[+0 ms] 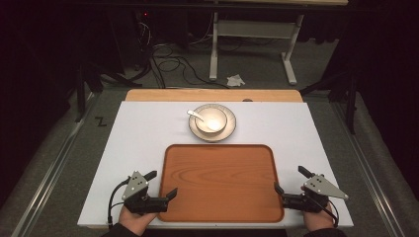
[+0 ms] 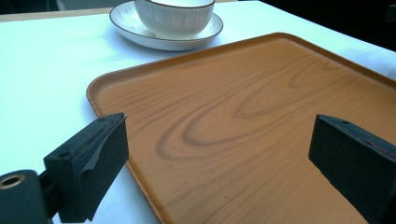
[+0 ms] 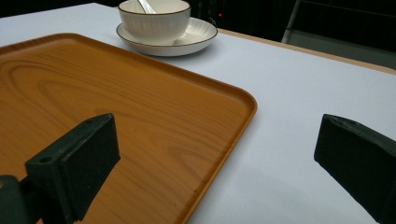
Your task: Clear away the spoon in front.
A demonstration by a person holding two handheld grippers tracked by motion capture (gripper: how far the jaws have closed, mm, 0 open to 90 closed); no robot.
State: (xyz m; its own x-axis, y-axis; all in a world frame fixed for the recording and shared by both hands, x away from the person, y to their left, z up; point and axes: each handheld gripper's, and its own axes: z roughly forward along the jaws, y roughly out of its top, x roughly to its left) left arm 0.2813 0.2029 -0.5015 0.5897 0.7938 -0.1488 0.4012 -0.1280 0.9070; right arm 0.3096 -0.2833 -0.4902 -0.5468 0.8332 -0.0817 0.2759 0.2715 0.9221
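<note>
Tray: wooden tray point(image 1: 220, 181) lying flat on the near half of the white tabletop point(image 1: 143, 133), long axis running left to right, so one short end sits at each hand
Left gripper: left gripper point(image 1: 161, 183) has its jaws spread wide with nothing between them, straddling the tray's near left corner; in the left gripper view one black finger point(image 2: 91, 163) hangs over the white top and the other over the wood
Right gripper: right gripper point(image 1: 289, 180) mirrors it, jaws wide apart and empty, astride the right rim point(image 3: 233, 140)
Who's nearer: honestly a tie, each hand sits just beside its own end of the tray, neither touching from what I can see
Further out: bowl point(image 1: 211, 119) with a spoon point(image 1: 196, 115) in it, standing on a saucer point(image 1: 232, 129) just past the tray's far edge, around the middle
My guess: looks set up for a two-handed move on the tray, or a reach over it to the bowl
</note>
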